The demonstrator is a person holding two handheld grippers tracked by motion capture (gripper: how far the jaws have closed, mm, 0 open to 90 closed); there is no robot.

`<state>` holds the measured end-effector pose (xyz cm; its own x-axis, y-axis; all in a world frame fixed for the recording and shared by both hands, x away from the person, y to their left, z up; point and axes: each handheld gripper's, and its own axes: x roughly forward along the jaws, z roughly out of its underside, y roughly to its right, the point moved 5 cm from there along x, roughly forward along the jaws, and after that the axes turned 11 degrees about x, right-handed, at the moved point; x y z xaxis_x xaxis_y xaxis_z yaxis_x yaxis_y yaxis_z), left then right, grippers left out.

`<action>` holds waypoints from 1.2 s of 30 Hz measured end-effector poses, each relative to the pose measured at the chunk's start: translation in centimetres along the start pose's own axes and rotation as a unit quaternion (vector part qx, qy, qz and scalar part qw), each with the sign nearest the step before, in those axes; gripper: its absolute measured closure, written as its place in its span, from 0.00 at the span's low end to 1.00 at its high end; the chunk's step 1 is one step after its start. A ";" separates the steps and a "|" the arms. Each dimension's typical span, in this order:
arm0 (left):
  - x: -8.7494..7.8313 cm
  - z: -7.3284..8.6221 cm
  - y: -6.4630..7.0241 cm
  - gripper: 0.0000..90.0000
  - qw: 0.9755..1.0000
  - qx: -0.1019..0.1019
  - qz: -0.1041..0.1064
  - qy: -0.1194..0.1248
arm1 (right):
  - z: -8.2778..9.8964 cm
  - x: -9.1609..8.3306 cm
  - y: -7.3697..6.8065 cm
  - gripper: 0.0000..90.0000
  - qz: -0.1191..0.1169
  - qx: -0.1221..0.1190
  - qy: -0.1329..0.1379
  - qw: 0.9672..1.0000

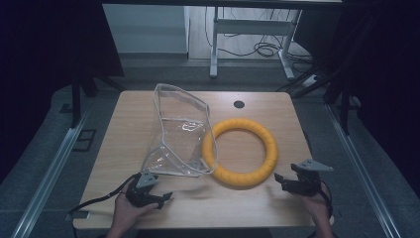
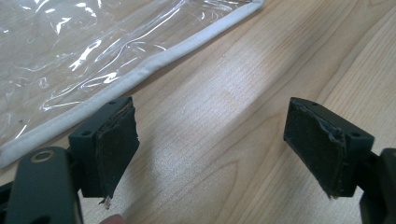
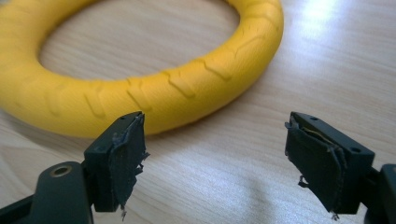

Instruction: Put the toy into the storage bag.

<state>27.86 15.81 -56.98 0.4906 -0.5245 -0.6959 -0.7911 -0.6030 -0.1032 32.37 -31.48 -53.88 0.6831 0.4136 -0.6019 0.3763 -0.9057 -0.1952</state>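
- Ring (image 1: 240, 152), yellow with a moulded tread pattern, lies flat on the table (image 1: 124, 148) right of centre; nothing grips it or lifts it.
- Its left edge sits just beside the clear bag (image 1: 179, 130), perhaps tucked slightly under the bag's lower right corner; I cannot tell whether they touch.
- That bag, transparent plastic with white piping, stands half-collapsed left of the ring, its mouth pointing to the far side and no part of the ring inside it.
- Right tool (image 1: 290, 181) hovers near the ring's near-right edge, jaws spread wide with bare wood between them; in the right gripper view the ring (image 3: 140, 84) lies just beyond the tips, apart from them.
- Left tool (image 1: 154, 197) is low at the near-left, just short of the bag's near edge, jaws likewise spread and holding nothing; the left gripper view shows the bag's piped hem (image 2: 140, 70) running past the left jaw without contact.
- Judging from this layout, the work looks like getting the ring into the bag, and it has barely begun: both tools are only approaching.
- Left to do, as I read it: take hold of the bag's opening, grasp the ring, and slide it inside.
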 end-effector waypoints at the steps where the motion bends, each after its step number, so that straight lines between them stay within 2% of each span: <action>1: 0.0 0.0 0.0 0.19 1.000 0.000 0.000 0.000 | -0.1 -0.1 0.0 0.22 -0.003 0.003 0.001 1.000; 9: 0.0 0.0 0.0 0.19 1.000 0.000 -0.002 0.000 | 0.0 -0.4 0.2 0.24 0.007 0.013 0.006 1.000; 11: 0.1 0.1 0.0 0.19 1.000 0.002 -0.001 -0.002 | 0.0 -0.3 0.4 0.25 0.003 0.024 0.009 1.000; 14: 0.1 0.1 0.0 0.19 1.000 0.003 0.000 -0.005 | 0.3 0.0 0.4 0.25 0.000 0.026 0.001 1.000; 18: 0.0 0.0 0.0 0.19 1.000 0.001 -0.003 -0.001 | 0.6 0.3 0.1 0.26 -0.004 0.013 -0.013 1.000; 21: -0.1 0.0 0.0 0.19 1.000 0.002 -0.002 -0.002 | 0.4 0.2 -0.5 0.26 -0.015 0.011 -0.012 1.000; 30: -0.2 0.0 0.0 0.19 1.000 0.002 -0.005 -0.001 | 0.1 0.0 -0.9 0.28 -0.023 0.008 -0.011 1.000; 34: -0.4 -0.1 -0.1 0.19 1.000 -0.001 -0.007 0.002 | -0.6 -0.3 -1.3 0.28 -0.022 -0.007 -0.012 1.000; 36: -0.3 -0.1 0.0 0.19 1.000 -0.002 -0.005 0.002 | -1.3 -0.5 -1.9 0.29 -0.034 -0.011 -0.008 0.999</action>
<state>27.74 15.98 -56.70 0.4993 -0.5218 -0.6917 -0.7853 -0.6098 -0.1069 32.11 -29.87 -52.19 0.6459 0.4719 -0.6001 0.4352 -0.8735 -0.2184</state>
